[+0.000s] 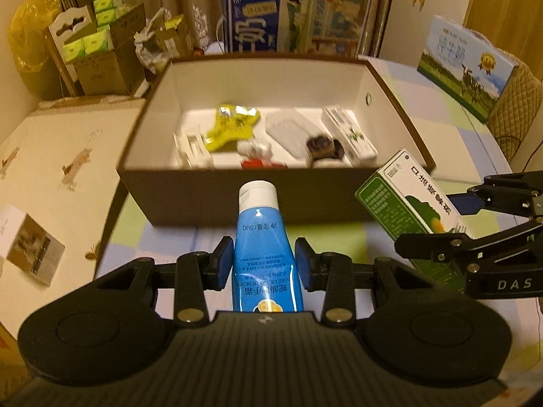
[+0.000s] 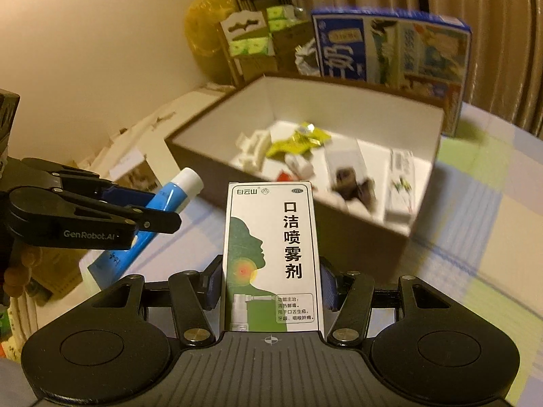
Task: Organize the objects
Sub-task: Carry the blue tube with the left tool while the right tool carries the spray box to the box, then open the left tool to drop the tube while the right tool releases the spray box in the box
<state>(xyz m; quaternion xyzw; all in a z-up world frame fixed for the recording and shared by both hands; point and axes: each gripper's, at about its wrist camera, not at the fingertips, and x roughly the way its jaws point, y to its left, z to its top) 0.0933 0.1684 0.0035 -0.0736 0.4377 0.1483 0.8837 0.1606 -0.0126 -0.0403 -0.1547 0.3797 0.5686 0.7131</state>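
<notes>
My left gripper (image 1: 264, 263) is shut on a blue tube with a white cap (image 1: 263, 247), cap pointing toward the brown open box (image 1: 217, 200) just ahead. My right gripper (image 2: 269, 281) is shut on a white-and-green medicine carton (image 2: 271, 254), held upright in front of the same brown box (image 2: 366, 237). Each gripper shows in the other's view: the right one (image 1: 454, 220) with its carton (image 1: 410, 203) at the right, the left one (image 2: 146, 210) with the tube (image 2: 163, 207) at the left. Inside the box lie a yellow packet (image 1: 230, 125), small white cartons and a dark item (image 1: 322, 147).
The box rests on a pastel checked tablecloth (image 1: 451, 129). Behind it stands a blue milk carton (image 1: 295, 17); another milk box (image 1: 465, 64) lies at the right. Cardboard boxes with green packs (image 1: 98, 40) and a yellow bag (image 1: 30, 27) fill the back left corner.
</notes>
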